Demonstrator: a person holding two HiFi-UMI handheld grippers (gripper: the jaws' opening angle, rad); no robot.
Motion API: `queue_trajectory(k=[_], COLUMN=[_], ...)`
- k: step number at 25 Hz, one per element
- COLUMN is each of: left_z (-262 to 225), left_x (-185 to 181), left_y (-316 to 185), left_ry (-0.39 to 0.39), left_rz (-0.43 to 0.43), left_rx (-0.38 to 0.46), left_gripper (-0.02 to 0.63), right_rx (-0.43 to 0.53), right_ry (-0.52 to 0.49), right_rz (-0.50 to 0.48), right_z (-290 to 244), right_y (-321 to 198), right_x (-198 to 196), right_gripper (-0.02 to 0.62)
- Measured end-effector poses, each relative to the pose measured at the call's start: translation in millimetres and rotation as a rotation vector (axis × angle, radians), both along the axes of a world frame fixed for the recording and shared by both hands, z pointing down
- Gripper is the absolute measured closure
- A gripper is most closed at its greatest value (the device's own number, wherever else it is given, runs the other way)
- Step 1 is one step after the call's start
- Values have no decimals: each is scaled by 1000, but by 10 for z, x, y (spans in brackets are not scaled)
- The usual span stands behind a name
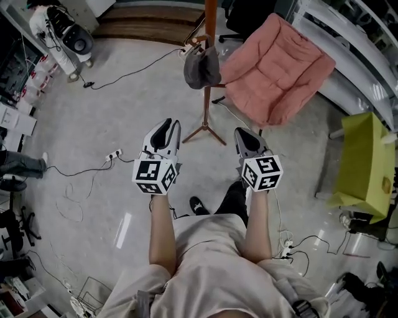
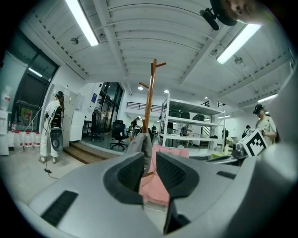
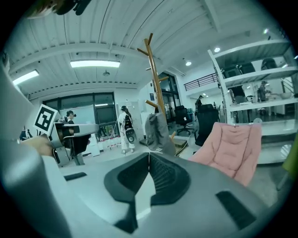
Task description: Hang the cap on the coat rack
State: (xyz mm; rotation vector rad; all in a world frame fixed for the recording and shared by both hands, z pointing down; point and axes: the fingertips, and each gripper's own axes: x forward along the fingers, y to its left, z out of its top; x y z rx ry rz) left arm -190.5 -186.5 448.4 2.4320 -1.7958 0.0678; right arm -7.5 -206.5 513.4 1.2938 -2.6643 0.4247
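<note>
Both tools sit closest, held out over the floor, well apart from the rack. The left hand-held gripper has its jaws a narrow gap apart with nothing in it. The right hand-held gripper has its jaws pressed together, also empty. Beyond them, beside the pink chair, stands the coat rack, and the grey cap hangs on it. The hanging looks done, with nothing apparently left.

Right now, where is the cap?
Top centre of the head view: the grey cap hangs on the wooden coat rack, just left of the pink chair.
</note>
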Motion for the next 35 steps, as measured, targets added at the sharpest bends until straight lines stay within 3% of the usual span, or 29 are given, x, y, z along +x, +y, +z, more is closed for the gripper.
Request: queue_trajectory(k=[5, 9, 20, 27, 35], left_z=[-106, -215, -326, -294, -286], left_x=[-44, -60, -171, -23, 31], left_y=[41, 97, 90, 88, 82], left_ry=[-20, 0, -42, -35, -27], left_rz=[16, 9, -15, 10, 19], left_rx=[29, 73, 101, 97, 100], left_gripper=[522, 522, 522, 530, 600], right_rx=[19, 54, 98, 71, 48], right_ry=[-9, 22, 40, 19, 29], right_rz=[17, -29, -163, -89, -32], right_z=[-105, -268, -380, -333, -267], right_y=[-67, -100, -63, -62, -75], right_x=[-97, -211, -536, -303, -175], right_gripper=[591, 591, 591, 591, 591])
